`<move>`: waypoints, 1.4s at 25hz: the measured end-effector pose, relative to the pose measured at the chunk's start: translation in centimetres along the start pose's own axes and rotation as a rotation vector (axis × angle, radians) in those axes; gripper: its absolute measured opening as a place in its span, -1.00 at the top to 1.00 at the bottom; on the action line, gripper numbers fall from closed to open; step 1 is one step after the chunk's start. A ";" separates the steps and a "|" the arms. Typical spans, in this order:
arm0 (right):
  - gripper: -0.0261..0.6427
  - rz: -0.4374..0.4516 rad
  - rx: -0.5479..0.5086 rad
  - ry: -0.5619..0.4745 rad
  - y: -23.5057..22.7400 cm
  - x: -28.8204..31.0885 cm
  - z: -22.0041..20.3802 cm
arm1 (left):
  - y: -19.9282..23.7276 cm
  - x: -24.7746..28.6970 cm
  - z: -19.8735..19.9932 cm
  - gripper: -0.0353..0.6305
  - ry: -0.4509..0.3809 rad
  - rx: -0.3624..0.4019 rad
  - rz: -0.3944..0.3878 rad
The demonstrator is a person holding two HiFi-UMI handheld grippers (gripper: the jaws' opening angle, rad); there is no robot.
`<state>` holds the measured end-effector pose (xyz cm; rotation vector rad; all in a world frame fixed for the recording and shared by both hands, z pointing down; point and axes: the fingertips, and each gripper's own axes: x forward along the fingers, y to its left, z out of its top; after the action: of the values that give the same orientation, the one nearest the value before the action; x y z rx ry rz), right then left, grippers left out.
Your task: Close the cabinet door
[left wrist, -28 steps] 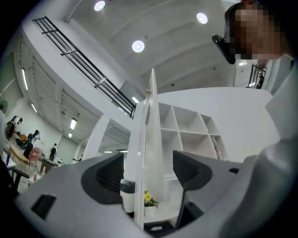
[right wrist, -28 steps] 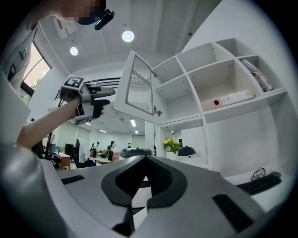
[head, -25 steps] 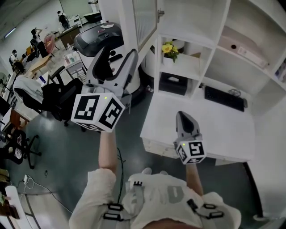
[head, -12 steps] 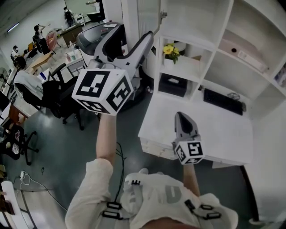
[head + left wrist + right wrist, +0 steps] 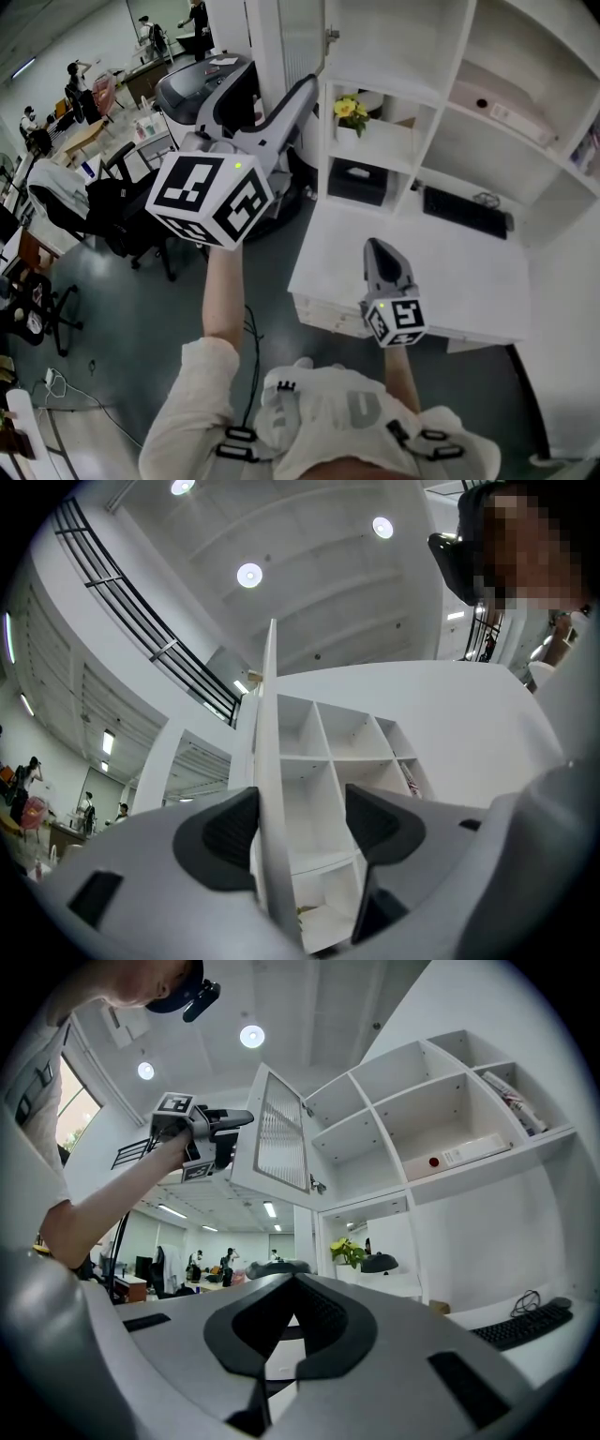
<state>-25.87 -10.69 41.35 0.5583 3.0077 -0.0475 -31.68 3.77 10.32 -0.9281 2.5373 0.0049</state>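
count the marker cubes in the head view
2. One marker cube is on the left gripper, raised with its jaws astride the open cabinet door's edge; the other cube is on the right gripper, low by the white desk. None seems hidden.

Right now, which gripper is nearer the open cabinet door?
Left. The left gripper straddles the cabinet door with open jaws; the right gripper, jaws together, sits low over the desk.

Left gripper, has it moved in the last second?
Yes. In the head view the left gripper has risen and swung right toward the open cabinet door, its jaws now straddling the door's edge.
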 end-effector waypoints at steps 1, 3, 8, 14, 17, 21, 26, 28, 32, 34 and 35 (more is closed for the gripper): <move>0.91 0.001 -0.001 0.000 0.1 0.0 0.0 | -0.1 0.0 0.0 0.00 -0.003 -0.009 -0.010; 0.91 0.003 -0.001 0.002 0.1 0.1 -0.1 | -0.3 -0.1 0.1 0.00 -0.014 -0.031 -0.034; 0.91 -0.003 0.018 0.010 -0.4 0.0 -0.6 | -0.4 0.2 0.0 0.00 -0.029 -0.051 -0.070; 0.91 -0.007 0.016 0.020 -0.4 0.0 -0.9 | -0.8 0.5 -0.1 0.01 -0.040 -0.077 -0.091; 0.91 -0.013 0.010 0.018 -0.4 -0.2 -0.9 | 0.2 0.8 -0.4 0.52 -0.033 -0.024 -0.008; 0.91 -0.030 0.010 0.024 -0.9 -0.7 -1.0 | 0.5 0.9 -0.5 0.54 -0.033 -0.041 0.012; 0.91 -0.050 0.012 0.029 -1.4 -1.3 -1.2 | -0.5 1.2 -0.5 0.53 -0.048 -0.060 -0.006; 0.91 -0.056 0.009 0.027 -1.5 -1.4 -1.1 | -1.4 1.6 -0.5 0.52 -0.048 -0.054 -0.024; 0.91 -0.072 0.008 0.024 -2.0 -1.8 -0.9 | -3.2 2.6 -0.7 0.48 -0.042 -0.045 -0.065; 0.91 -0.086 0.006 0.025 -2.4 -2.2 -0.9 | -3.8 3.0 -0.8 0.47 -0.035 -0.033 -0.062; 0.91 -0.095 0.006 0.025 -2.7 -2.5 -0.9 | -4.1 3.2 -0.8 0.47 -0.030 -0.028 -0.060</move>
<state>-24.60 -14.02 42.47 0.4194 3.0575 -0.0555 -31.63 -1.50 10.33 -1.0077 2.4864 0.0360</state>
